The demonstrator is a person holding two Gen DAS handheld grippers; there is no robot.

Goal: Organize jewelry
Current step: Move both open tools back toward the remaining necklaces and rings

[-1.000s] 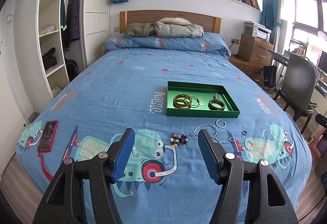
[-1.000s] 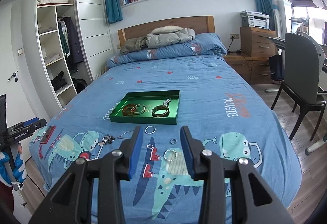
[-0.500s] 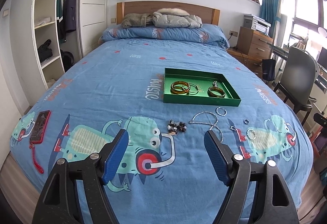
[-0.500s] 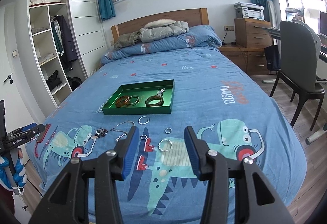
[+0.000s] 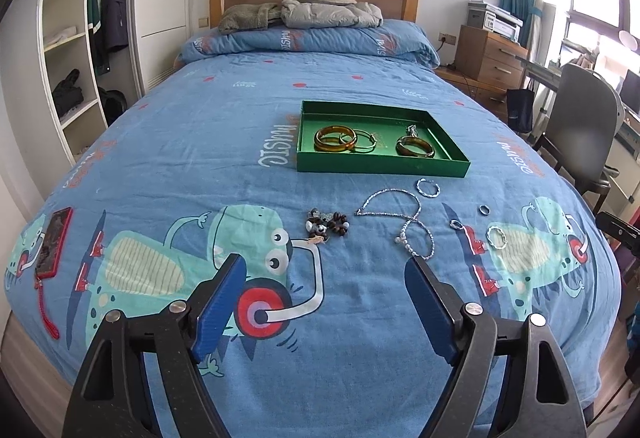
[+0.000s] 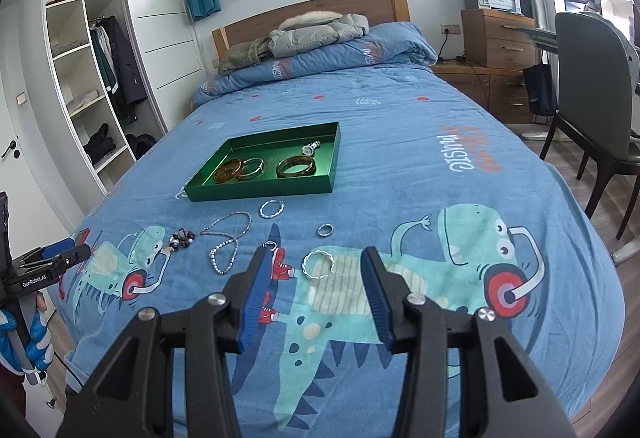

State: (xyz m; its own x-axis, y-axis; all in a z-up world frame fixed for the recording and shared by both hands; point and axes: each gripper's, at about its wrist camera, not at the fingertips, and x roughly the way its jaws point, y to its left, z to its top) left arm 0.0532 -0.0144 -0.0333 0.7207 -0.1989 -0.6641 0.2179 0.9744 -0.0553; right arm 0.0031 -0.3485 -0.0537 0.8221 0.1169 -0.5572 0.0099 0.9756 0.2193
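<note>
left claw [image 5: 326, 280] and right claw [image 6: 316, 278] both spread wide, holding nothing, above a blue bed [image 5: 200, 158].
green tray [image 5: 380, 168] holds bangles; a silver chain [image 5: 404, 216] and rings lie loose nearby.

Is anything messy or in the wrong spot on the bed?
Yes. Some jewelry lies loose on the blanket instead of in the green tray: a bead bracelet, a silver chain in a loose squiggle, and several silver rings. A red phone also sits near the bed's edge. Nothing looks broken.
</note>
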